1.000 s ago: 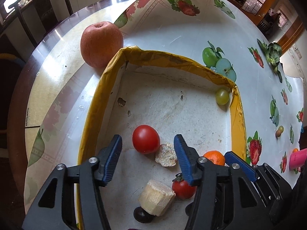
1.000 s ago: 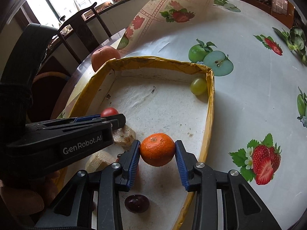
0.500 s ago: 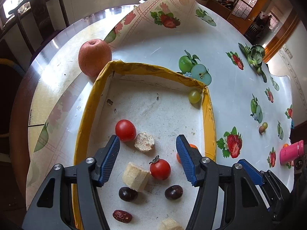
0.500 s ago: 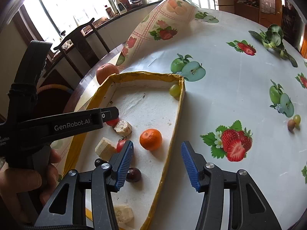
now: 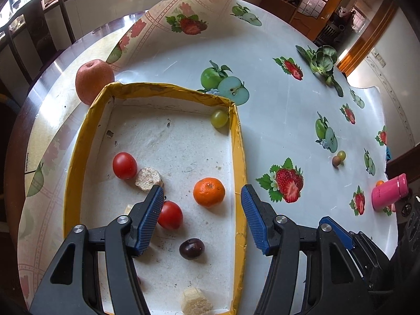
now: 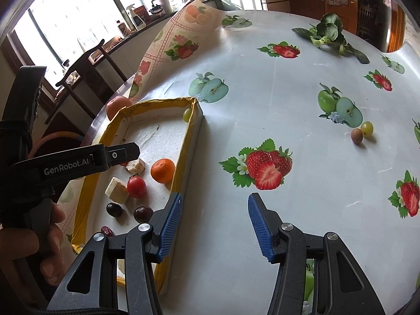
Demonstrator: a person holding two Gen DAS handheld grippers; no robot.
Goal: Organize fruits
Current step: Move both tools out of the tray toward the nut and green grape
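Note:
A yellow-rimmed tray holds an orange tangerine, two red tomatoes, a green grape, dark plums and pale cut chunks. My left gripper is open and empty above the tray's right side. My right gripper is open and empty over the tablecloth, right of the tray. A green grape and a brown fruit lie loose on the cloth.
A red apple stands outside the tray's far left corner. A pink bottle lies at the right table edge. Leafy greens lie at the far side. The tablecloth's far corner is folded up. Chairs stand beyond the table.
My right gripper opened, left the tangerine in the tray, then drew back and right over the cloth. My left gripper rose and shifted right.

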